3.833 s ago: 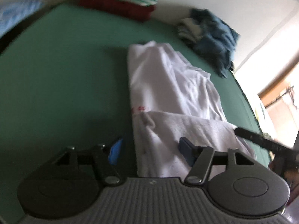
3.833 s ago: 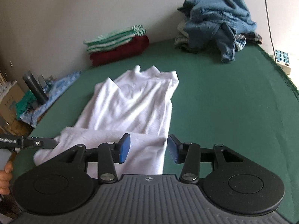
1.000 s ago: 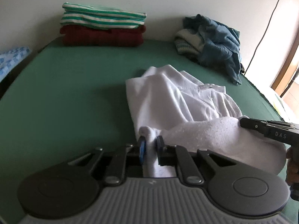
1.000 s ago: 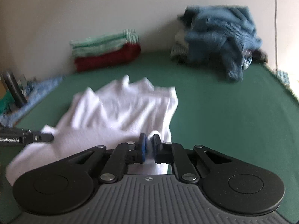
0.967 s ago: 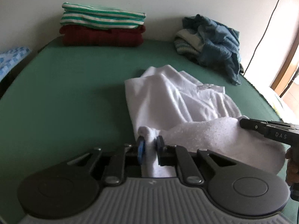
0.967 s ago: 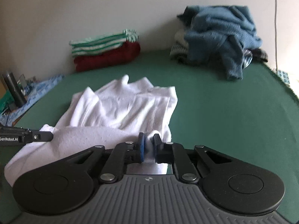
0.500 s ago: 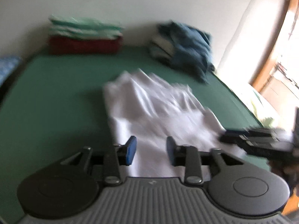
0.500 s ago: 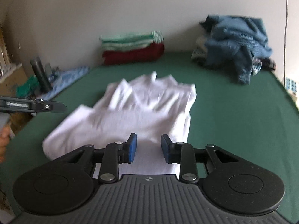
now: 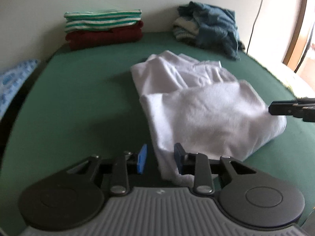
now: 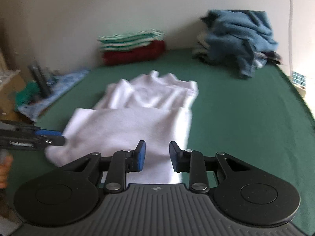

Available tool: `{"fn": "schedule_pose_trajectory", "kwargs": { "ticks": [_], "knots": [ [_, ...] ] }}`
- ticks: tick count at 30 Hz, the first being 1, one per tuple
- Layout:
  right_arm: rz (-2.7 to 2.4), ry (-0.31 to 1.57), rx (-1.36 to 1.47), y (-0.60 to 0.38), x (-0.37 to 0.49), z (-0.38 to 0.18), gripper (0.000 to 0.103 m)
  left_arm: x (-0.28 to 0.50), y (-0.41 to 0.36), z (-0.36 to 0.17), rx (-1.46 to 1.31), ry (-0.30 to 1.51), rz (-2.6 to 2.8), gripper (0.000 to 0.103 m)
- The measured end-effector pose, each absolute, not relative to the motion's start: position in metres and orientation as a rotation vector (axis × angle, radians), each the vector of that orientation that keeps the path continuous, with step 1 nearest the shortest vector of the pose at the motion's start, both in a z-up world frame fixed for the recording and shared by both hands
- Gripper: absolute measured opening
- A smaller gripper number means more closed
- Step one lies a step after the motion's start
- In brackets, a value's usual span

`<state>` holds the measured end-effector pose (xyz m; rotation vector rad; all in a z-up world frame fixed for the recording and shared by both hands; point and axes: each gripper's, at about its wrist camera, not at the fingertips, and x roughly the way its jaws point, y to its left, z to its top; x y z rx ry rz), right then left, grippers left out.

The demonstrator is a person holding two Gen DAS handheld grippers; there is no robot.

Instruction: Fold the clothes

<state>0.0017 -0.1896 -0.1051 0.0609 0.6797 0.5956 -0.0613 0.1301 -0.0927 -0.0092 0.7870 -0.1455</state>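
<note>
A white garment [image 9: 200, 106] [image 10: 135, 122] lies on the green table [image 9: 82, 90] [image 10: 246, 114], its near part folded over the far part. My left gripper [image 9: 159, 160] is open just above the near left corner of the fold, holding nothing. The right gripper [image 10: 157, 155] is open over the near right edge of the cloth, also holding nothing. Each gripper's tip shows in the other's view: the right one [image 9: 291, 109] at the right edge, the left one [image 10: 31, 137] at the left edge.
A folded stack, green-striped over dark red [image 9: 104, 31] [image 10: 133, 47], sits against the back wall. A heap of blue clothes [image 9: 212, 29] [image 10: 240, 43] lies at the back right. A blue patterned cloth [image 10: 57, 90] and clutter lie off the table's left side.
Both grippers, shut on the garment's near edge a second ago, have let it go and stand open. The folded-over part now rests on the rest of the garment.
</note>
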Motion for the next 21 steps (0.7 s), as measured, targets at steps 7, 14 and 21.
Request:
{"fn": "schedule_pose_trajectory", "kwargs": {
  "ticks": [7, 14, 21],
  "knots": [
    [0.602, 0.717, 0.012, -0.19, -0.008, -0.112, 0.027, -0.093, 0.117, -0.072, -0.086, 0.699, -0.11, 0.032],
    [0.56, 0.741, 0.014, -0.197, -0.011, -0.115, 0.03, -0.092, 0.111, -0.095, -0.112, 0.773, -0.104, 0.035],
    [0.558, 0.764, 0.083, -0.209, -0.014, -0.116, 0.034, -0.09, 0.114, -0.099, -0.159, 0.788, -0.059, 0.05]
  ]
}}
